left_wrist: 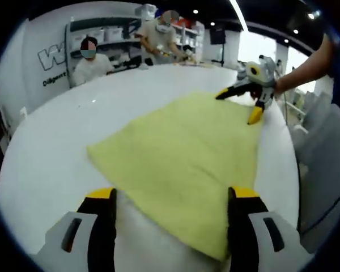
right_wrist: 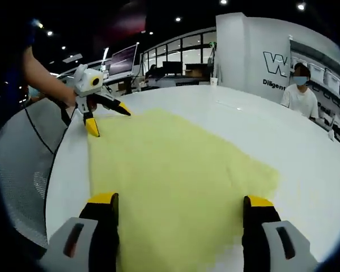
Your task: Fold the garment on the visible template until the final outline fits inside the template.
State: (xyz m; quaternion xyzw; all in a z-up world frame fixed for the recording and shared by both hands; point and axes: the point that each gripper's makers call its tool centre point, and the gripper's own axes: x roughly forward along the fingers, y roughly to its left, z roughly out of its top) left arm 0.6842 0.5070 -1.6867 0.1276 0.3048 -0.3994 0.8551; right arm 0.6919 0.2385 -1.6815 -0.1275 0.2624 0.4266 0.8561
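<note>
A pale yellow garment (left_wrist: 181,158) lies flat on a white round table (left_wrist: 51,147). In the left gripper view, my left gripper (left_wrist: 173,195) stands open just above the cloth's near edge, one jaw on each side of a corner. At the cloth's far corner, my right gripper (left_wrist: 241,105) is held open by a hand. In the right gripper view, the garment (right_wrist: 170,170) spreads ahead between the jaws of my open right gripper (right_wrist: 180,199). The left gripper (right_wrist: 107,119) is open at the far left corner, its tips at the cloth's edge.
Beyond the table a seated person (left_wrist: 90,62) and a standing person (left_wrist: 161,34) are by shelves. Another seated person (right_wrist: 300,93) is at the right. Monitors (right_wrist: 122,59) stand at the back. Grey mesh chairs (right_wrist: 22,158) crowd the table's edge (right_wrist: 59,164).
</note>
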